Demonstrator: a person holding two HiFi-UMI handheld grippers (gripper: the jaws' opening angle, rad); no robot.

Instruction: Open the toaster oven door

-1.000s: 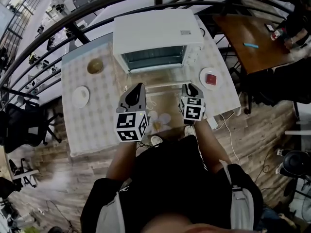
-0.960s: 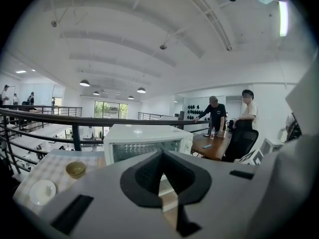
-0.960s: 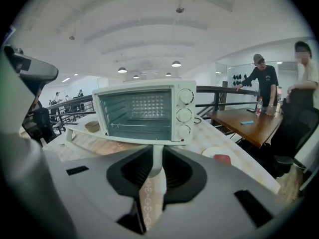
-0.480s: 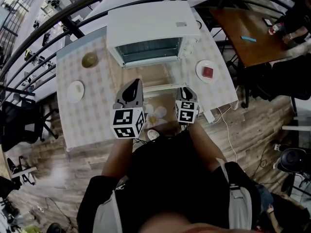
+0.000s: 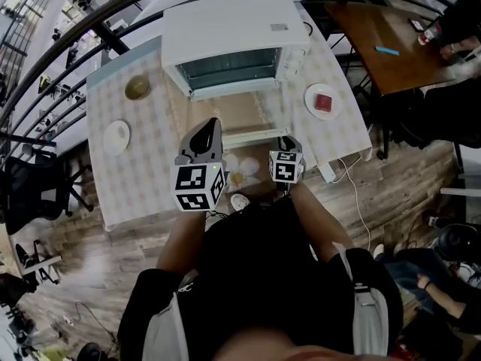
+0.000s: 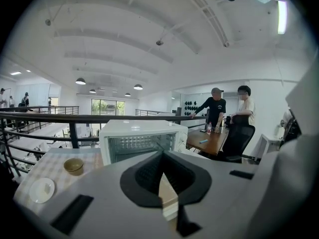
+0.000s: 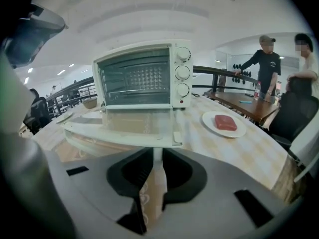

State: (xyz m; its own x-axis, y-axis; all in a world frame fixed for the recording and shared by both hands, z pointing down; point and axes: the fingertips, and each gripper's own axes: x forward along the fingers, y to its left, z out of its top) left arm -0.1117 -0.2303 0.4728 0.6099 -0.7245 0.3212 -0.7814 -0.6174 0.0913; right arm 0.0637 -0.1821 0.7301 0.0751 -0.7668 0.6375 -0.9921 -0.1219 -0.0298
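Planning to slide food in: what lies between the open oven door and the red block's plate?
Only bare checked tablecloth lies between the door and the plate, seen clearly in the right gripper view.

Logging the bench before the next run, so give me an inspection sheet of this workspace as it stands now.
Surface: checked table.
Job's things: toaster oven, its door down and open.
Clutter: bowl, empty plate, plate with a red slab.
Grippers: left tool shut, right tool narrowly apart; both empty, clear of the door.
Cables: white power strip with cord, floor at right.
Surroundings: railing behind; wooden table, people beside it.
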